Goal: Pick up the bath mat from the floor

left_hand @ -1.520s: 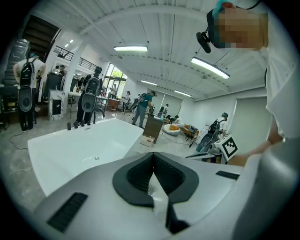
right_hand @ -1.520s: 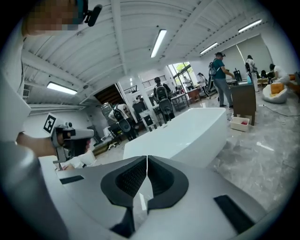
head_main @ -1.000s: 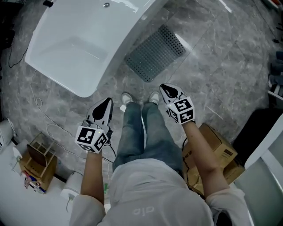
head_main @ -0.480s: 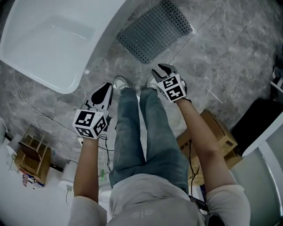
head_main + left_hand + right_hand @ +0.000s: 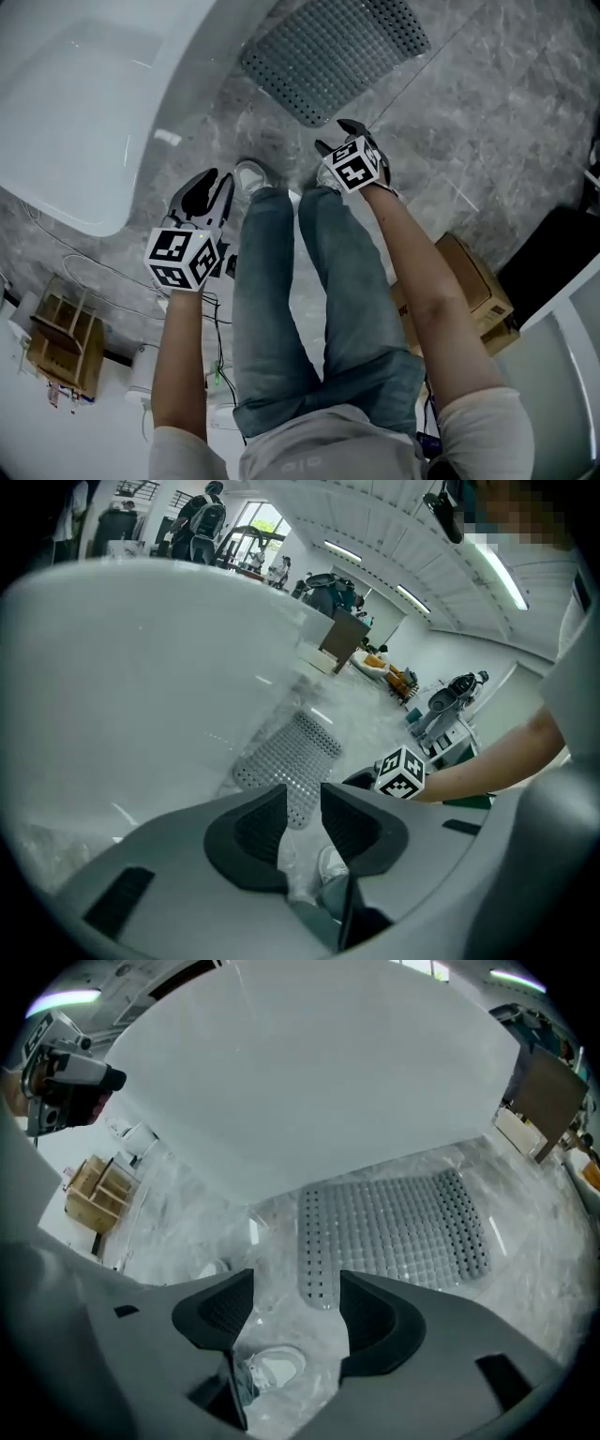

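Grey bath mat [image 5: 333,56] lying flat on the marbled floor [image 5: 487,122], studded and full of holes, set askew just beside the white tub [image 5: 84,103]

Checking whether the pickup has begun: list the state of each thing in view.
bath mat, lying flat on the floor beside the bathtub, untouched.
left tongs, open, have just been opening, nothing between them.
right tongs, open, have just been opening, nothing between them, pointed at the mat's near edge.
bathtub, no water showing.
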The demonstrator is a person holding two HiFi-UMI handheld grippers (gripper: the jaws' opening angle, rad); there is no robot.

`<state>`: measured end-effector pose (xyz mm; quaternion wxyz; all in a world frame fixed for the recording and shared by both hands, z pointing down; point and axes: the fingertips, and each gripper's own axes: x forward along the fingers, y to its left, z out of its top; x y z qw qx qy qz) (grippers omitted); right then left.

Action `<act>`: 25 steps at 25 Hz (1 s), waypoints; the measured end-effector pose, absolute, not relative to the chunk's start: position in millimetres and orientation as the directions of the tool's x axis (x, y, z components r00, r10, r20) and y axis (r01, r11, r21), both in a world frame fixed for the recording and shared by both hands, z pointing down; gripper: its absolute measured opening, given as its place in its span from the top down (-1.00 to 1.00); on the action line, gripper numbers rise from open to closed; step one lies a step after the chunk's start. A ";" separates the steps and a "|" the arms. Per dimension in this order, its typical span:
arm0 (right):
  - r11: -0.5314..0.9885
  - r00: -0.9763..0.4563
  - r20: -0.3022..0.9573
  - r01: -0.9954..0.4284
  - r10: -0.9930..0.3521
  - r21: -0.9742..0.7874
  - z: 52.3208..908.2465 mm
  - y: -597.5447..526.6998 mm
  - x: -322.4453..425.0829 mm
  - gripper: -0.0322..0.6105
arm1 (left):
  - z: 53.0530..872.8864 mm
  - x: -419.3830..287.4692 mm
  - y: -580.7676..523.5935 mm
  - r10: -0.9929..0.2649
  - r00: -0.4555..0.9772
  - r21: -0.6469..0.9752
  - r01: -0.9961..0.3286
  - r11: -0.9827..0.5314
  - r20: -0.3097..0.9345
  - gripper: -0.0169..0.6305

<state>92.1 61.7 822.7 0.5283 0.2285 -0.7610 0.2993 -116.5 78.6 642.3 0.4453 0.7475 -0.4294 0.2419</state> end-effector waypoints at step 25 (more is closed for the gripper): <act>0.853 -0.181 0.983 -0.512 0.010 -0.103 1120.1 85.0 115.0 -0.26 | 834.9 -120.6 32.3 -0.234 0.540 0.443 -0.820 -0.363 0.808 0.47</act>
